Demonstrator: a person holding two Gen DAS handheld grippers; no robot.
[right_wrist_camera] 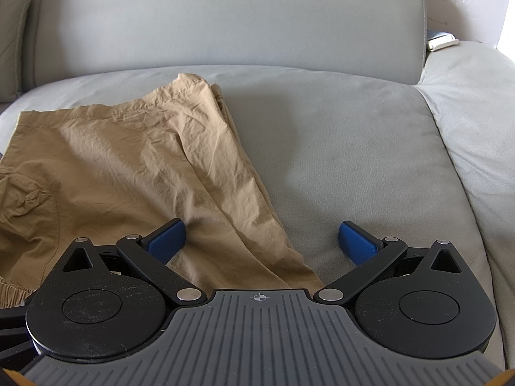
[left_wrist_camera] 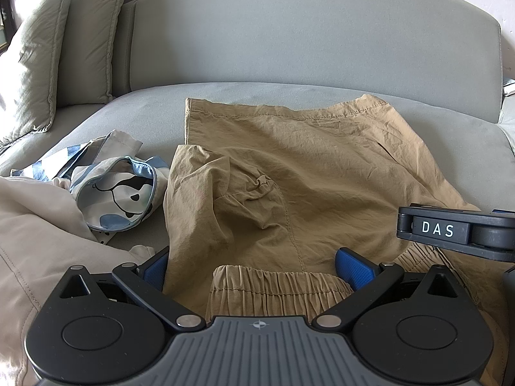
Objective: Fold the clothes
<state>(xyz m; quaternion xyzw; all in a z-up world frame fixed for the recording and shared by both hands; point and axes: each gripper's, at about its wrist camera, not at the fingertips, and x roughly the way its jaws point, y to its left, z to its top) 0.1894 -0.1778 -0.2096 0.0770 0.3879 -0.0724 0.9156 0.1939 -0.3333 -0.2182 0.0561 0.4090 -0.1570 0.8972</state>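
Tan shorts [left_wrist_camera: 305, 167] lie spread on a grey sofa seat [left_wrist_camera: 151, 109], elastic waistband [left_wrist_camera: 276, 286] nearest me, leg hems at the far side. My left gripper [left_wrist_camera: 254, 267] is open, its blue pads [left_wrist_camera: 354, 265] on either side of the waistband's left part; the fabric lies between the jaws, ungripped. My right gripper [right_wrist_camera: 262, 241] is open over the shorts' [right_wrist_camera: 128, 167] right edge, left pad [right_wrist_camera: 167, 238] on the cloth, right pad [right_wrist_camera: 357, 241] over bare cushion. The right gripper's body also shows at the right of the left wrist view [left_wrist_camera: 450, 230].
A blue-and-white cartoon-print garment [left_wrist_camera: 119, 189] and a beige garment [left_wrist_camera: 38, 225] lie heaped to the left of the shorts. Grey pillows [left_wrist_camera: 42, 58] lean at the back left. The sofa backrest [right_wrist_camera: 225, 22] stands behind. Bare seat cushion [right_wrist_camera: 354, 148] lies to the right.
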